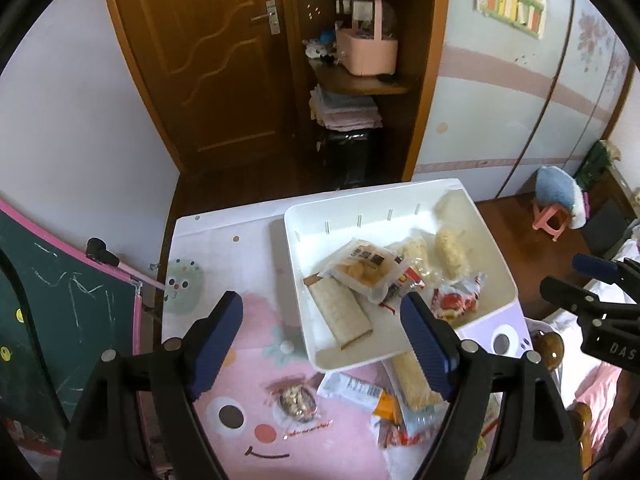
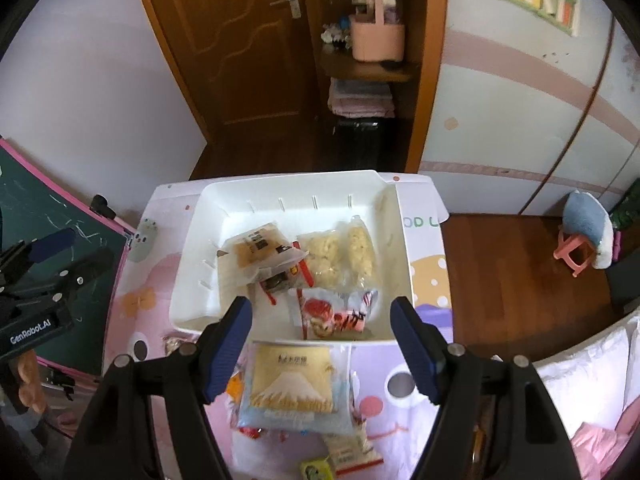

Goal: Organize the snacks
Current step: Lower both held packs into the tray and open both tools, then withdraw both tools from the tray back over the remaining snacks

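I have both grippers released: left gripper [image 1: 322,334] and right gripper [image 2: 322,344] grasp nothing. Lower centre, loose snacks [image 2: 294,390] lie on the pink cartoon tablecloth [image 1: 240,360]. Mid-frame, white tray [image 2: 188,276] holds packets. Beyond: wooden door [image 1: 216,52], shelves [image 1: 360,84].

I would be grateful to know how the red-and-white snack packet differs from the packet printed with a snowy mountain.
The red-and-white packet lies inside the white tray, near its front wall; the mountain packet lies outside it on the pink table cover. The red-and-white packet looks smaller and crumpled; the mountain packet looks larger, squarish and flat. Its colours are pale yellow and blue, not red. Both are sealed and neither is gripped.
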The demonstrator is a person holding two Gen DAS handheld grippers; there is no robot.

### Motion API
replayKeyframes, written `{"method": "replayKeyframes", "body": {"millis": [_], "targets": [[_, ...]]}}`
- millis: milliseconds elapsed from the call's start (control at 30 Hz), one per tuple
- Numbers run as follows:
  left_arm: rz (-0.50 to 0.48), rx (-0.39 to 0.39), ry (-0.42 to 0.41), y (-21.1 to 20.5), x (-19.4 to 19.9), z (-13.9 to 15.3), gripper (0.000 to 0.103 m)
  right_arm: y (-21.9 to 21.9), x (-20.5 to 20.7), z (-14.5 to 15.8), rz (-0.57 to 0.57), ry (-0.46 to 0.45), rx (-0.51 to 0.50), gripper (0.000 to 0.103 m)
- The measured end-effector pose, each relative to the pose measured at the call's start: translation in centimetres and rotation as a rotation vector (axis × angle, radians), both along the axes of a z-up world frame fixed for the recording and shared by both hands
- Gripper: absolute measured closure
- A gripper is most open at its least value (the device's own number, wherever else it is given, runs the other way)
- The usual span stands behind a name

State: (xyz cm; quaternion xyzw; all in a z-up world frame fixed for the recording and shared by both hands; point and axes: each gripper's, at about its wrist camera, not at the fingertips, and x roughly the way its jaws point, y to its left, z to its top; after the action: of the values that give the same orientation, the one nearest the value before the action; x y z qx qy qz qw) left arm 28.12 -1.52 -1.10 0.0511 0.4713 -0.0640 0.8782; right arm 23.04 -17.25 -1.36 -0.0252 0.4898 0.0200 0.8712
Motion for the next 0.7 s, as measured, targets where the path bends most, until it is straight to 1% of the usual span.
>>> {"method": "replayKeyframes", "body": {"millis": [167, 300, 400, 533, 633, 700], "targets": [[-0.023, -0.025, -0.034, 2.3, -3.5, 1.5, 0.021, 1.3, -4.6, 2.2, -0.04, -0.081, -0.038, 0.031], [-0.033, -0.056, -0.037, 4.2, -6.1, 1.5, 0.021, 2.5, -8.1, 2.7, -0.07, -0.124, -0.078, 0.031], [-0.039, -0.069, -0.03, 5.3, -7.7, 1.1, 0.021, 3.1, -10.0, 2.4, -0.078, -0.136, -0.094, 0.031], [-0.041, -0.081, -0.008, 6.6, -9.6, -0.4, 0.021, 3.7, -12.9, 1.3, -0.064, -0.144, -0.094, 0.031], [-0.039, -0.086, 0.025, 7.4, -10.7, -2.2, 0.021, 3.7, -14.4, -0.6, -0.069, -0.107, -0.083, 0.031], [-0.035, -0.085, 0.059, 7.9, -11.3, -3.8, 0.021, 3.4, -15.1, -2.7, -0.077, -0.047, -0.067, 0.031]]}}
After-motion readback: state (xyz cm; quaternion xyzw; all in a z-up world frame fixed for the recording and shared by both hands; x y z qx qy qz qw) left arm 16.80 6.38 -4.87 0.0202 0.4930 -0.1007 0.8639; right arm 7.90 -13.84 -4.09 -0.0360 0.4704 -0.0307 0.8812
